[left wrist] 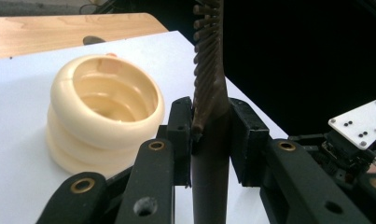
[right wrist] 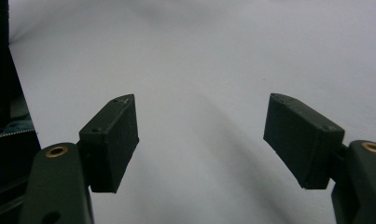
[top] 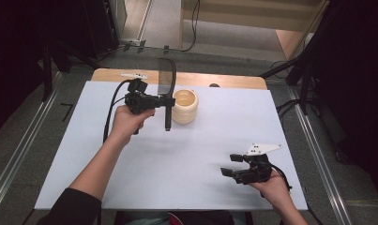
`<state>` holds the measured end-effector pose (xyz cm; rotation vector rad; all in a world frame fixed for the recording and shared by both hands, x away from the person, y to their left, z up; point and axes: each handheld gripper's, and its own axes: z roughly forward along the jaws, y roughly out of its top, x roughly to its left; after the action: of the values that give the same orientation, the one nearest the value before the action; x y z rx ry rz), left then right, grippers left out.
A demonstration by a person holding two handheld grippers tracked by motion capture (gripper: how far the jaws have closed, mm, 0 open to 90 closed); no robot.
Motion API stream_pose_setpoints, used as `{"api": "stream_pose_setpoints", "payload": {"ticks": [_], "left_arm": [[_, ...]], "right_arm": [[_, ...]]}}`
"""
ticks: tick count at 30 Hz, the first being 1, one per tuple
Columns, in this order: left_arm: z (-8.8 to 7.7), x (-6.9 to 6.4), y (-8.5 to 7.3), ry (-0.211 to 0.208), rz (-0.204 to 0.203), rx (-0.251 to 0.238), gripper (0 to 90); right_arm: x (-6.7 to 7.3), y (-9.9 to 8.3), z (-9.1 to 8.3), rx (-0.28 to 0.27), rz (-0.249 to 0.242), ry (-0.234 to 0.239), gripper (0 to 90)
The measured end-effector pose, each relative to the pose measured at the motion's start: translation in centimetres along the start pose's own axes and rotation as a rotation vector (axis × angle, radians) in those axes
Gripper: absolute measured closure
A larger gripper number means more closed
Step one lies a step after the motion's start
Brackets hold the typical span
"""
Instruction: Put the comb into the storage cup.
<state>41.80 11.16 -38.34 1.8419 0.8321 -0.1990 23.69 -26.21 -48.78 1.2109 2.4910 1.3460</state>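
A white sheet (top: 186,159) covers the wooden table, with grey floor and dark stands around it; I take the cream ribbed holder as the landmark for all places.

Nearest to the person, well apart from the holder and toward the near right corner of the sheet, the right gripper (top: 237,165) rests low over the sheet. Its jaws stand wide apart with nothing between them, as the right gripper view (right wrist: 202,140) also shows.

Farther out, just beside the holder on its left side, the left gripper (top: 167,101) is clamped on the long dark brush with a straight black handle and a curved bristle head (top: 168,89). In the left gripper view the pads (left wrist: 178,135) press the handle (left wrist: 211,163) from both sides, near the place where the bristles begin. The brush stands almost upright, its lower end hanging free above the sheet, its head rising above the holder.

The cream ribbed holder, a round cup of stacked rings (top: 185,107), stands open at the top and looks empty (left wrist: 106,116).

The step in hand seems to be putting the brush into this cup. To do it well, I think the handle end should come over the middle of the opening first, kept vertical, then go down slowly. The cup looks light, so a touch on its rim could tip it.
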Motion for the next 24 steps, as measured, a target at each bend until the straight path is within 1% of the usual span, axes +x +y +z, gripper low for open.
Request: {"api": "stream_pose_setpoints", "payload": {"ticks": [2, 3, 5, 7, 8, 11, 17, 21, 24], "left_arm": [[0.3, -0.1, 0.6, 0.002, 0.008, -0.004, 73.0], [0.3, -0.1, 0.6, 0.002, 0.008, -0.004, 73.1], [0.5, -0.1, 1.2, 0.008, 0.012, -0.023, 73.1], [0.6, -0.1, 1.7, 0.008, 0.012, -0.028, 73.0], [0.6, -0.1, 1.7, 0.008, 0.012, -0.028, 73.1], [1.0, -0.1, 2.3, 0.018, 0.021, -0.033, 73.1], [1.5, -0.1, 3.3, 0.034, 0.025, -0.049, 73.1], [1.8, 0.0, 3.7, 0.045, 0.030, -0.054, 73.0], [2.2, 0.2, 4.1, 0.049, 0.027, -0.073, 73.0]], "right_arm": [[-0.1, -0.1, -0.1, 0.001, -0.001, -0.004, 24.3], [-0.1, -0.1, -0.1, -0.001, -0.002, -0.004, 24.3], [-0.1, -0.1, -0.2, -0.002, 0.000, -0.005, 24.3], [-0.1, -0.1, -0.2, -0.005, 0.004, -0.004, 24.3], [-0.1, -0.1, -0.2, -0.007, 0.001, -0.006, 24.3], [-0.1, -0.2, -0.3, -0.006, 0.005, -0.010, 24.3], [-0.2, -0.2, -0.4, -0.009, 0.003, -0.011, 24.3], [-0.2, -0.2, -0.4, -0.014, 0.004, -0.008, 24.3], [-0.2, -0.2, -0.4, -0.014, 0.005, -0.014, 24.3]]}}
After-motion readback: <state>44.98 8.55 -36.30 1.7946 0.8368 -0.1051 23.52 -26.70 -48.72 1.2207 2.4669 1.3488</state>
